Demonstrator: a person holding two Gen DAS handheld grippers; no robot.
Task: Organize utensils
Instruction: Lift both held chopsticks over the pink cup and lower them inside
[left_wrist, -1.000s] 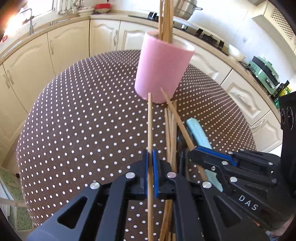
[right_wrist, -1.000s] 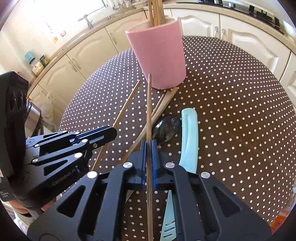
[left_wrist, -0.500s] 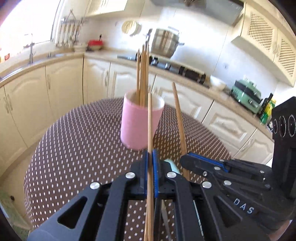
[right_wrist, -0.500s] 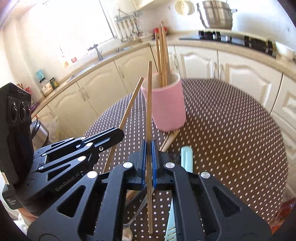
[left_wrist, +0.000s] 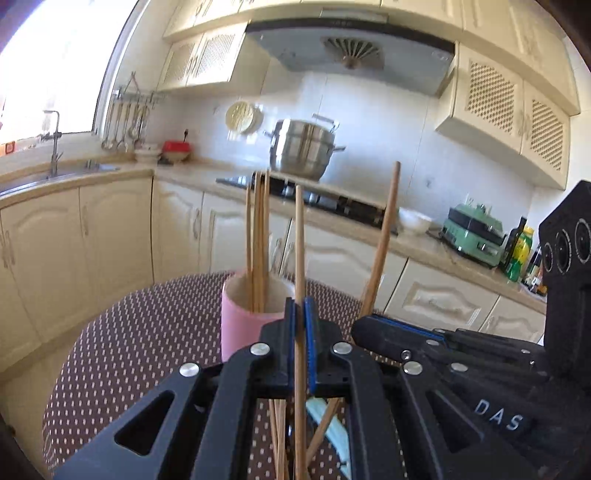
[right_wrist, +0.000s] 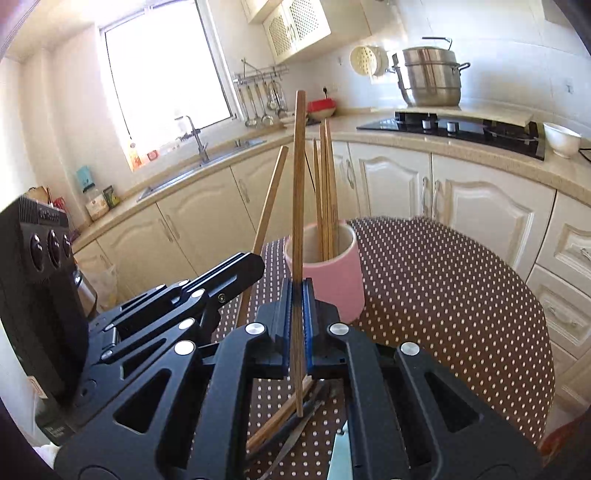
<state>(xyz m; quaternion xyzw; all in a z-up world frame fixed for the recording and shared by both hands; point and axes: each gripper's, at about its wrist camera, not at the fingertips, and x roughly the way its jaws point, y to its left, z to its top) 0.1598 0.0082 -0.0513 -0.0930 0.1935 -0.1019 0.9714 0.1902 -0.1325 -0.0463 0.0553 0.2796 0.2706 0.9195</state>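
Left gripper (left_wrist: 300, 314) pinching upright wooden chopstick (left_wrist: 300, 240); right gripper (right_wrist: 297, 295) likewise — slim, tan, pale-tipped.

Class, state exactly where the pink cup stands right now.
In both wrist views the pink cup stands upright on the dotted table, just beyond both grippers' fingertips, holding several chopsticks.

The left gripper (left_wrist: 300, 317) pinched one chopstick (left_wrist: 300, 236) upright, just before the pink cup (left_wrist: 243, 325) holding several more chopsticks (left_wrist: 258, 240). Beside it, the right gripper (left_wrist: 369, 326) clamped a tilted chopstick (left_wrist: 384, 236).
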